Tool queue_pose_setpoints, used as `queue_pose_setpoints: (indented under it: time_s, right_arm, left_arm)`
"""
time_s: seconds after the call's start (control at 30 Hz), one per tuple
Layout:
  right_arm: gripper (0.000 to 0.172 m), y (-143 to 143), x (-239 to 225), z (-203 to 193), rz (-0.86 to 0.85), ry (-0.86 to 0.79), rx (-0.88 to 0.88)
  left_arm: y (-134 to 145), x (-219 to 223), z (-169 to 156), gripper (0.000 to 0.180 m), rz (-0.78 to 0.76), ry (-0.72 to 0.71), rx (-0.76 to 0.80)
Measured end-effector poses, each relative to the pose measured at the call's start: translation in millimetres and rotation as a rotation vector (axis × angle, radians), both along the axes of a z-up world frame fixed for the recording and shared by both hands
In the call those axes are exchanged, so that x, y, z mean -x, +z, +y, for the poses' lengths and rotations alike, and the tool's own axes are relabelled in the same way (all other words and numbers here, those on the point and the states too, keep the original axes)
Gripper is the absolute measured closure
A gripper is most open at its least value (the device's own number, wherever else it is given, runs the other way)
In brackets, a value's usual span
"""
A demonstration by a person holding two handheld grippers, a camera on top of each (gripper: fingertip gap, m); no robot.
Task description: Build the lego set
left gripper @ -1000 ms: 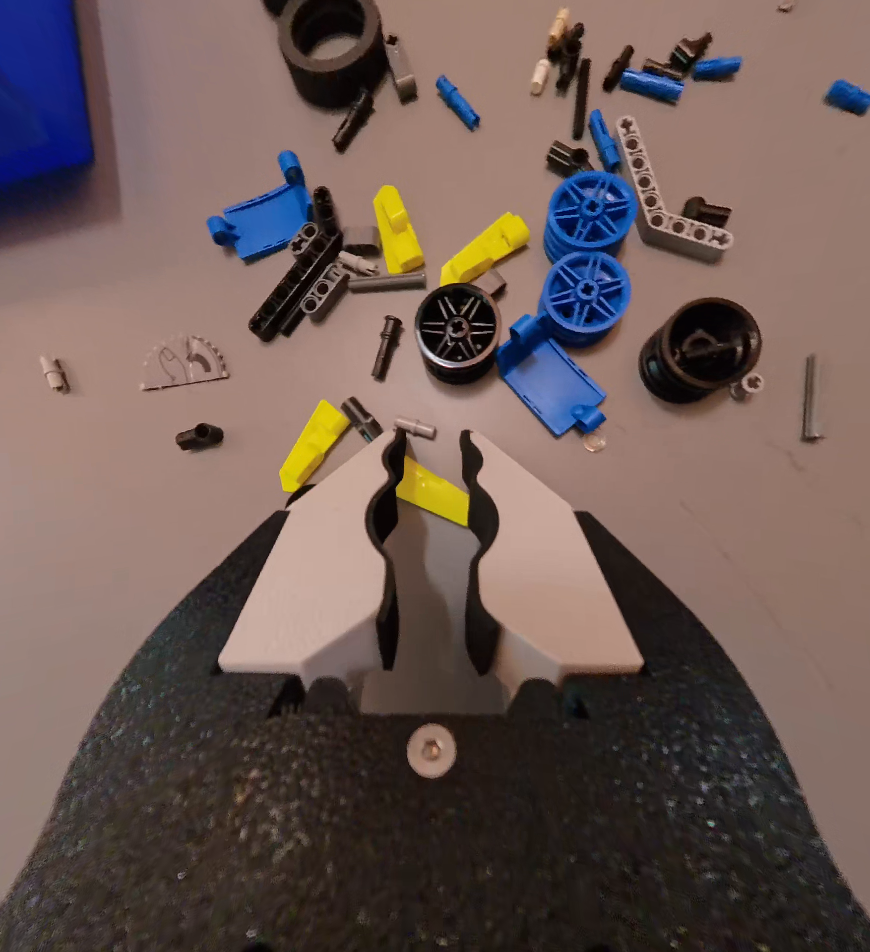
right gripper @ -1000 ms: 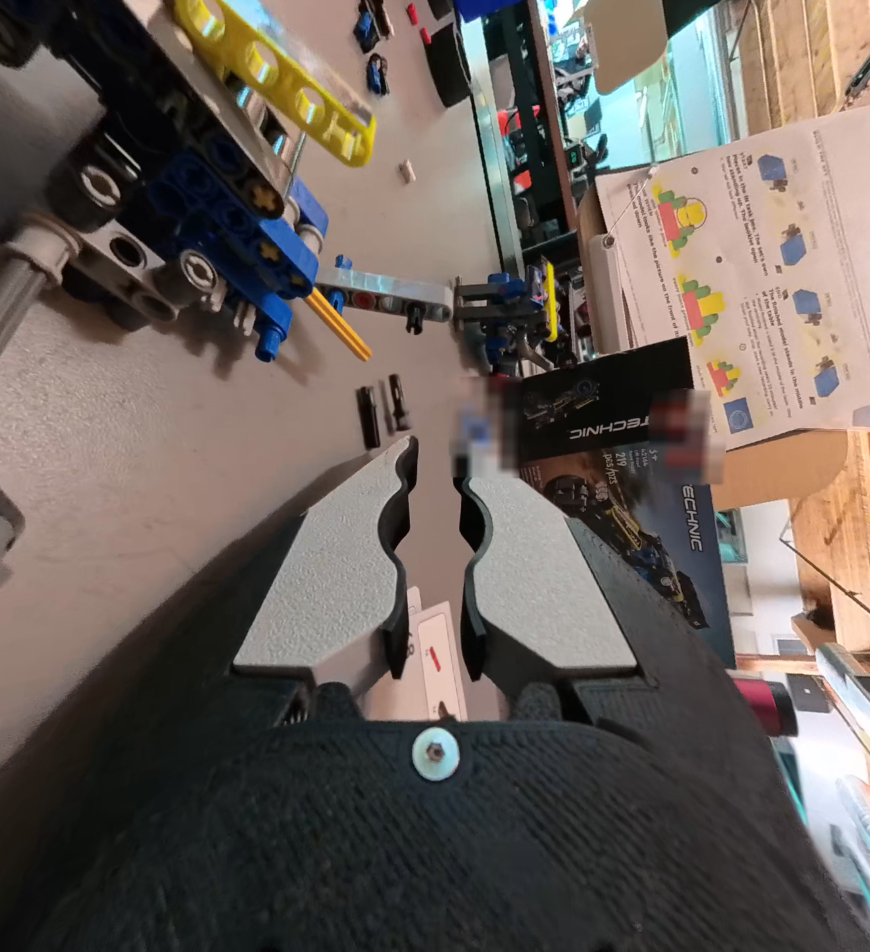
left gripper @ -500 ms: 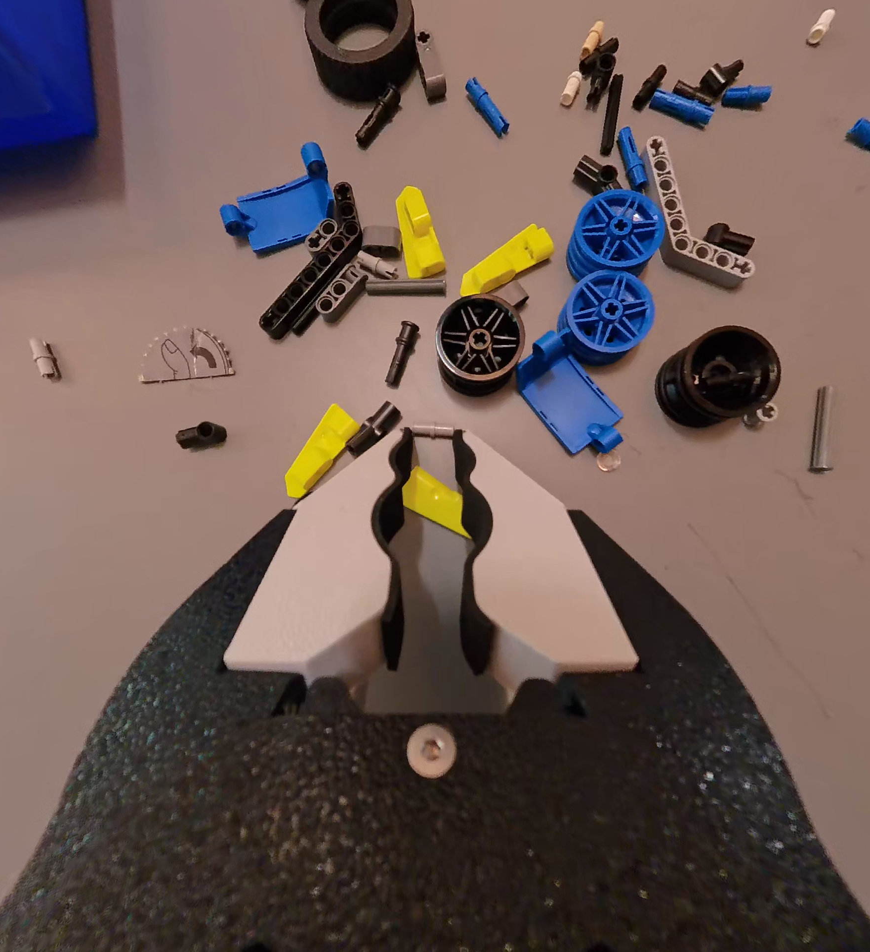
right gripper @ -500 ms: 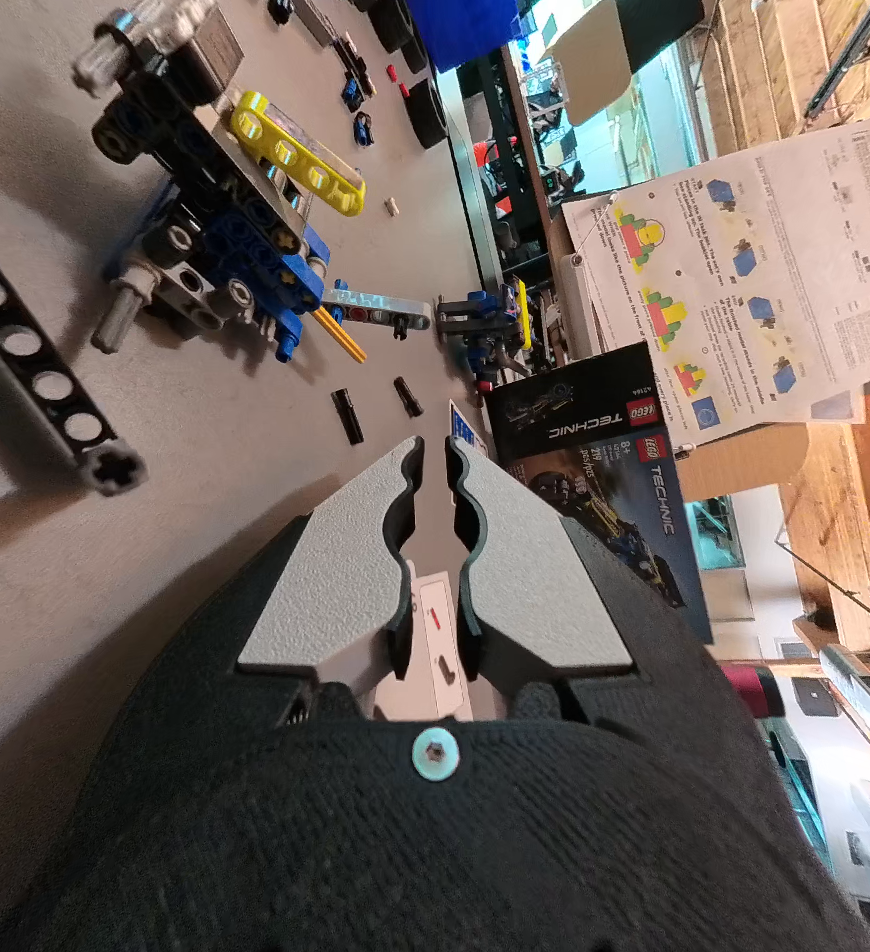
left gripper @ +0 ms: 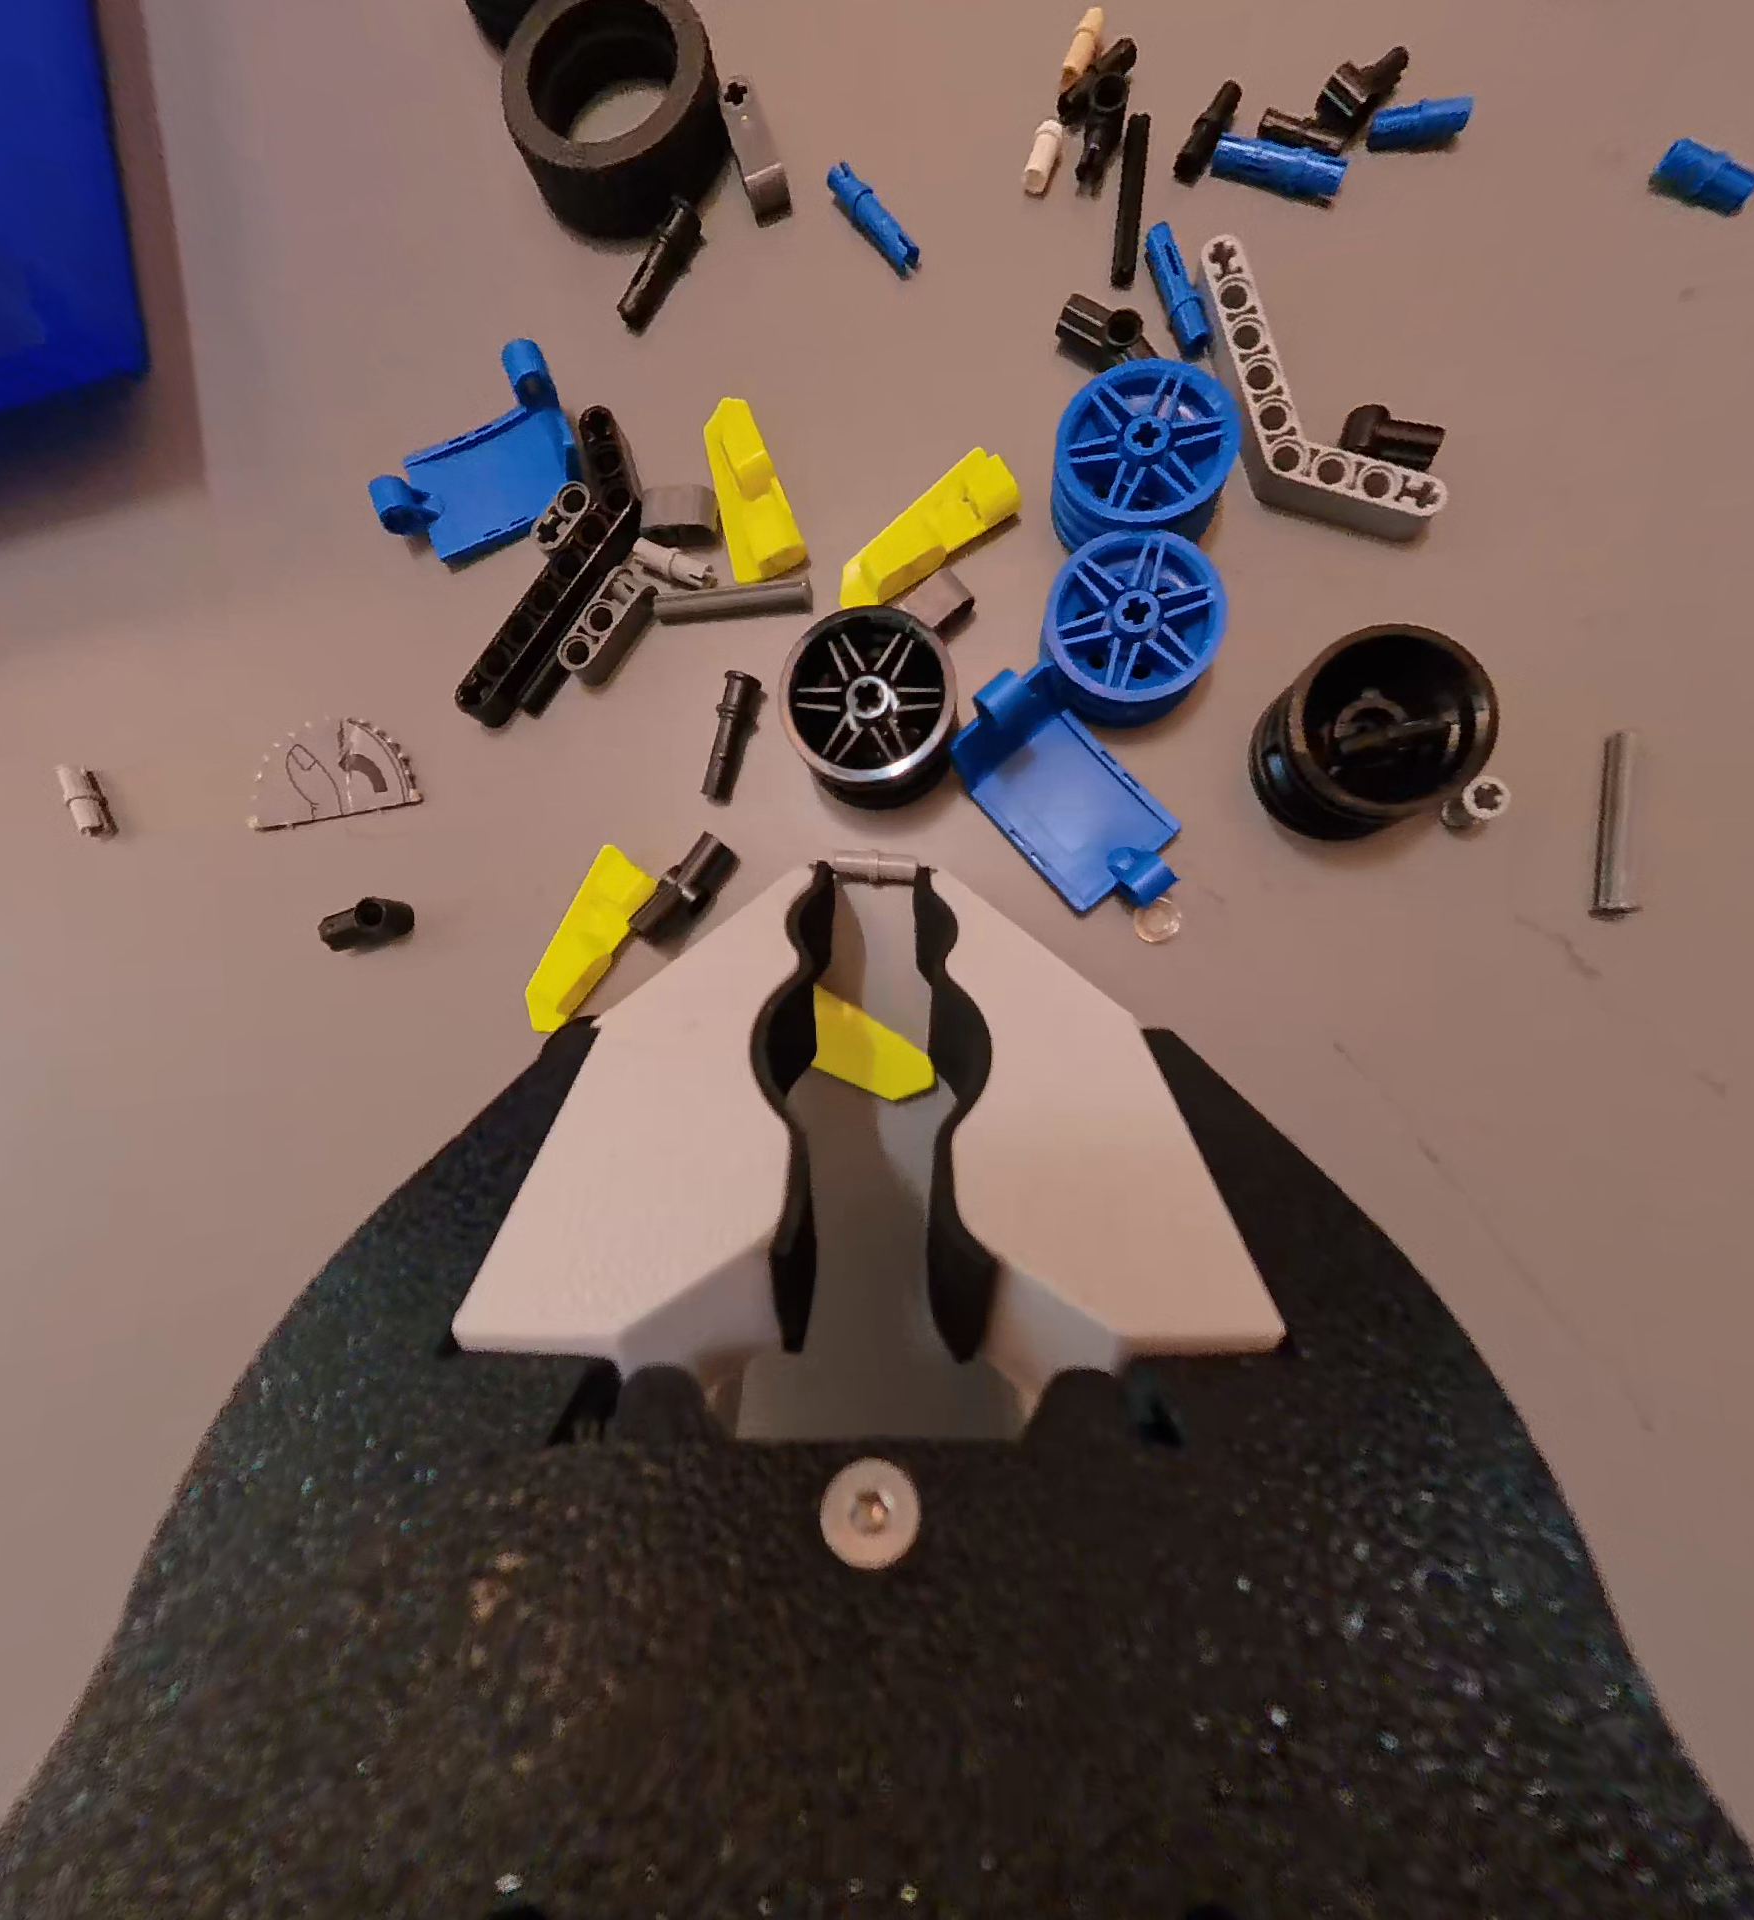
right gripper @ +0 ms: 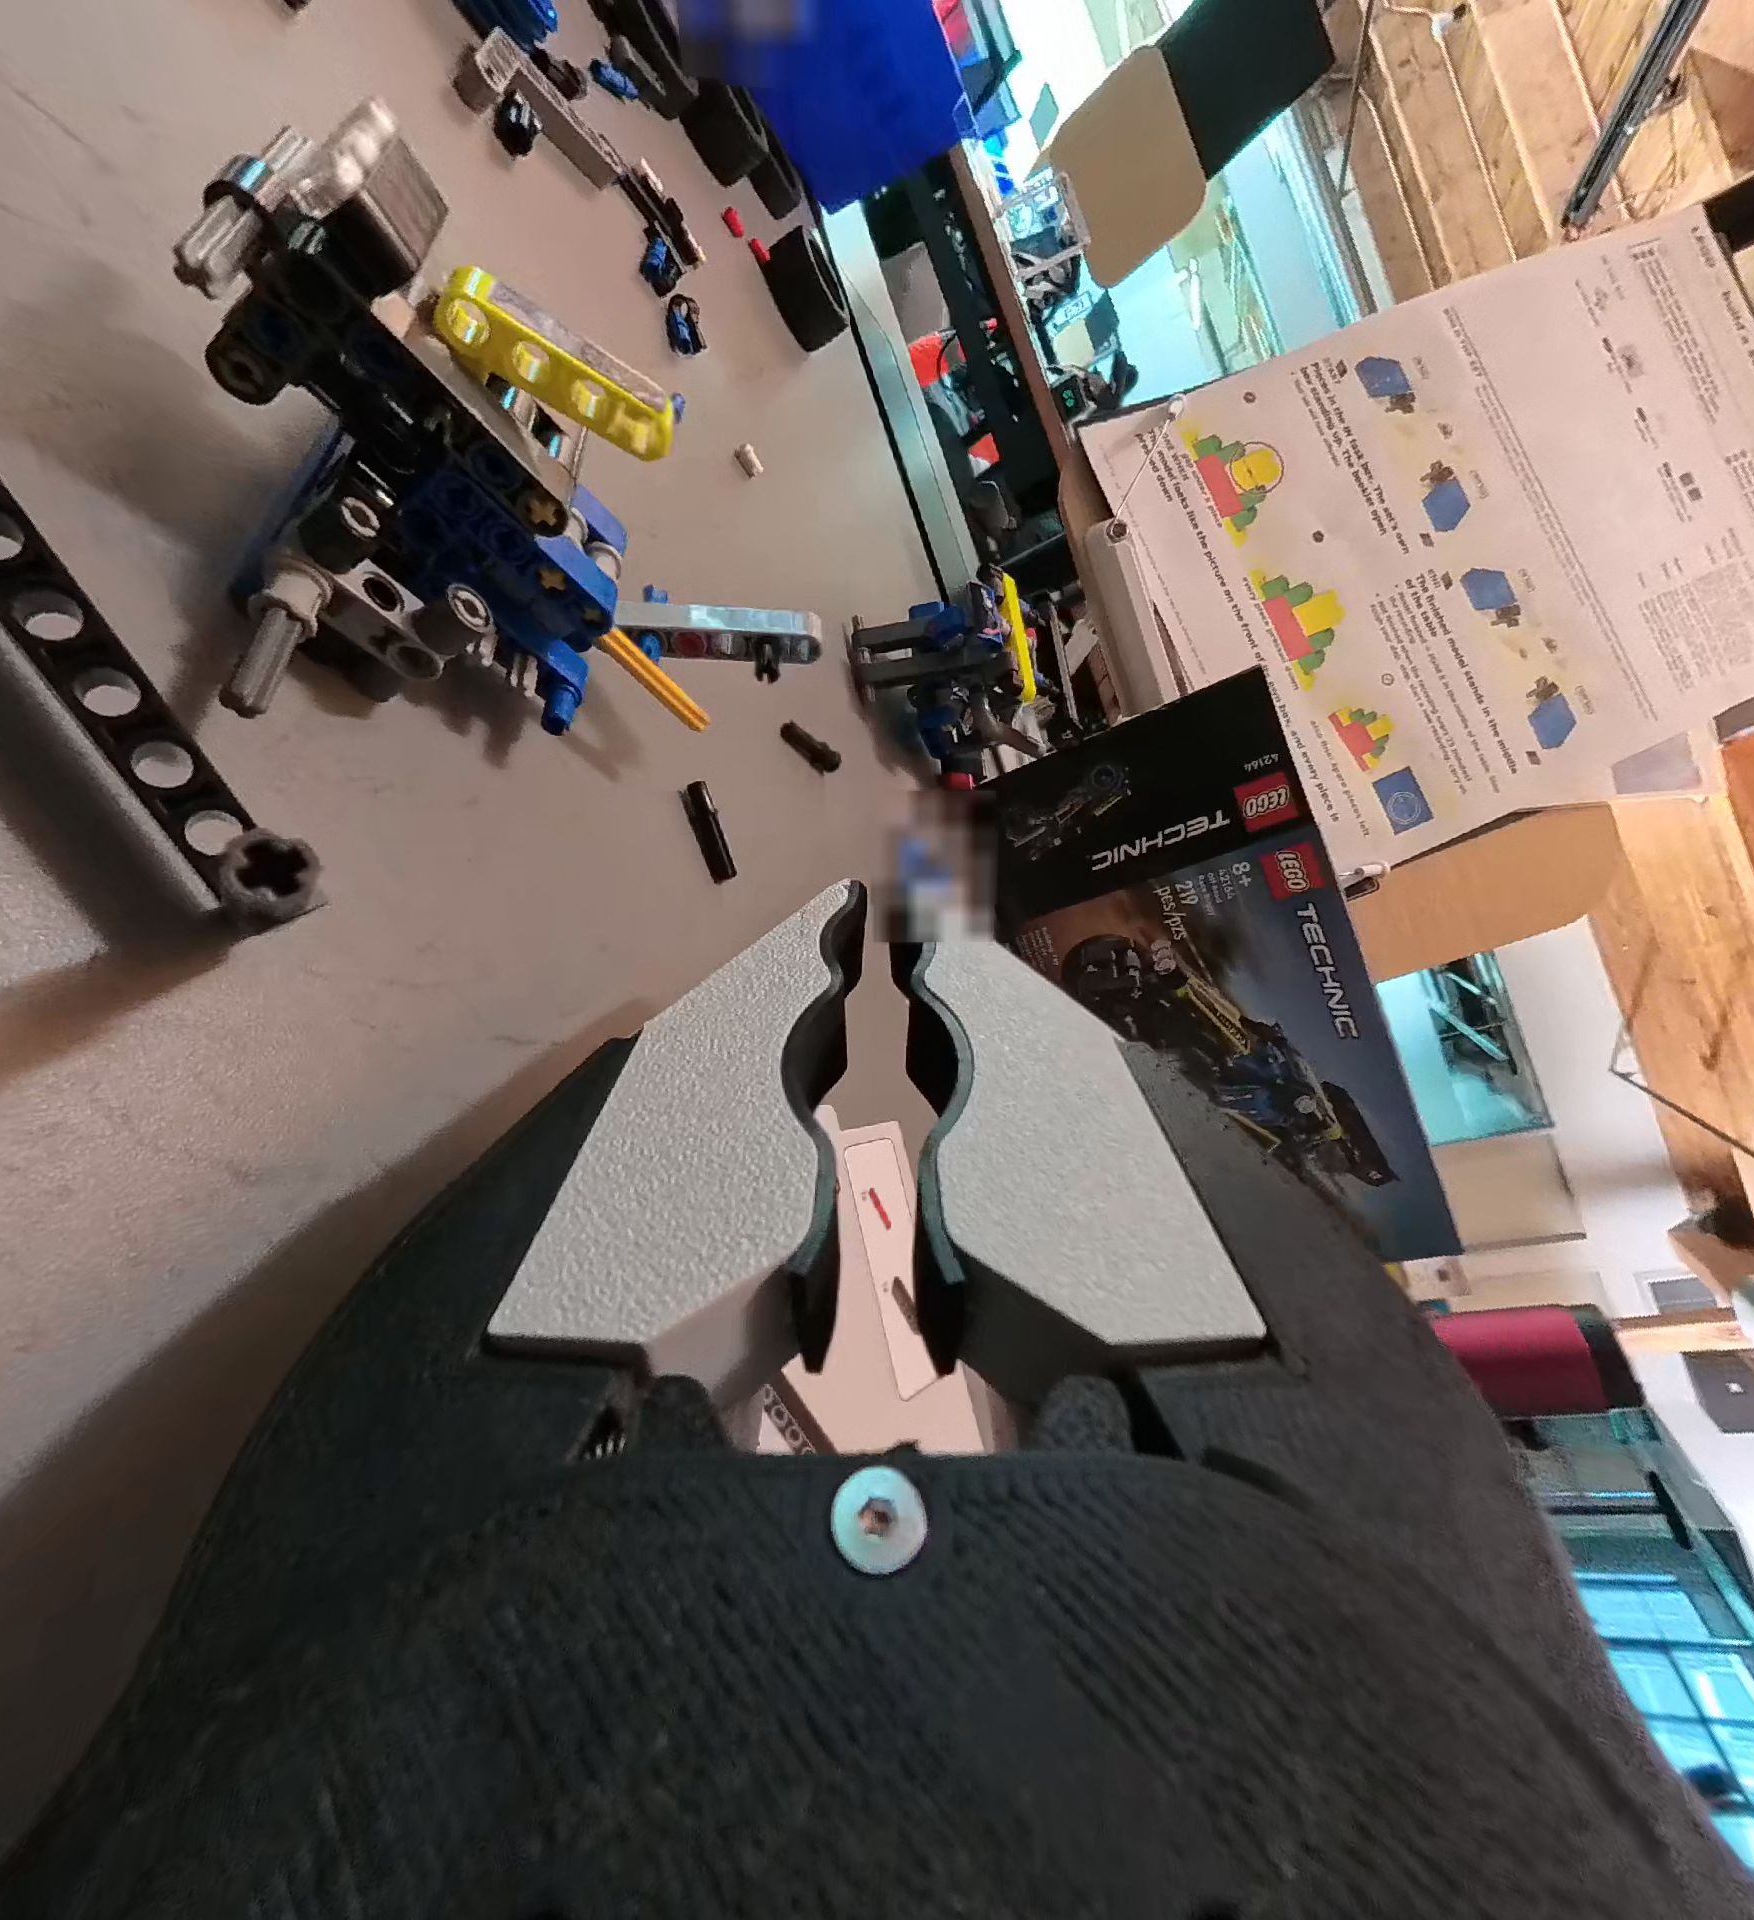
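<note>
Left wrist view: left gripper (left gripper: 874, 871) points down at a matte grey table (left gripper: 229, 1143). Its fingers are smooth pale grey wedges with wavy black rubber pads, on a rough speckled black body. Tips are clamped on a short grey pin (left gripper: 875, 869), a ridged plastic cylinder lying crosswise between both tips at frame centre. Below the jaws a glossy yellow wedge panel (left gripper: 868, 1058) shows through the gap, on the table. Just left of the tips: another yellow panel (left gripper: 587, 935) touching a black connector (left gripper: 686, 883). Just above the tips: black spoked rim (left gripper: 868, 707) with shiny edge. Right of it a flat blue panel (left gripper: 1065, 800), two blue spoked wheels (left gripper: 1135, 623), and a black hub (left gripper: 1372, 727). Top centre: knurled black tyre (left gripper: 608, 114). Upper right: grey L-beam (left gripper: 1288, 416) with holes, blue and black pins scattered.

Right wrist view, rolled sideways: right gripper (right gripper: 878, 925) in mid-frame has its tips almost together with a thin slit between the pads, gripping nothing. It hovers over the table near a black pin (right gripper: 709, 831). Upper left: a part-built model (right gripper: 437, 499) of blue, black and grey beams with a yellow beam (right gripper: 556, 364). Left edge: black holed beam (right gripper: 94, 665). Right of the tips: a glossy printed box (right gripper: 1216, 935), with a paper sheet (right gripper: 1475, 520) above it.
</note>
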State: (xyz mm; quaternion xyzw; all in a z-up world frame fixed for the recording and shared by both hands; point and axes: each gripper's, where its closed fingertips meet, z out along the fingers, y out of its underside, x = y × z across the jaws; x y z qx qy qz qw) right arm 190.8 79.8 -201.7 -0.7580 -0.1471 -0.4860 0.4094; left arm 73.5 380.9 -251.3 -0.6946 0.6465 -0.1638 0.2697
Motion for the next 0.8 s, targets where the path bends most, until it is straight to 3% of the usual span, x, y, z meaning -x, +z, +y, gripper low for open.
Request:
queue_pose_setpoints:
  time_s: [0.17, 0.37, 0.5, 0.63, 0.8]
  right_arm:
    - [0.17, 2.1, -3.9, -3.2, 0.05, -0.006, -0.043]
    - [0.171, -1.3, -5.2, -3.8, 0.059, -0.014, -0.027]
    - [0.171, -4.0, -6.4, -3.9, 0.072, -0.021, -0.018]
    - [0.17, -6.7, -8.0, -4.7, 0.082, -0.032, -0.008]
    - [0.171, -8.6, -11.6, -6.6, 0.101, -0.053, -0.009]
  left_arm:
    - [11.1, -12.4, -21.5, 0.168, -0.043, -0.079, -0.017]
    - [19.5, -27.3, -92.0, 0.168, -0.109, -0.289, 0.066]
    - [17.0, -29.2, -94.1, 0.169, -0.101, -0.286, -0.001]
    - [18.5, -34.0, -101.1, 0.168, -0.125, -0.296, 0.027]
    - [40.6, -56.8, -119.5, 0.163, -0.201, -0.355, 0.045]
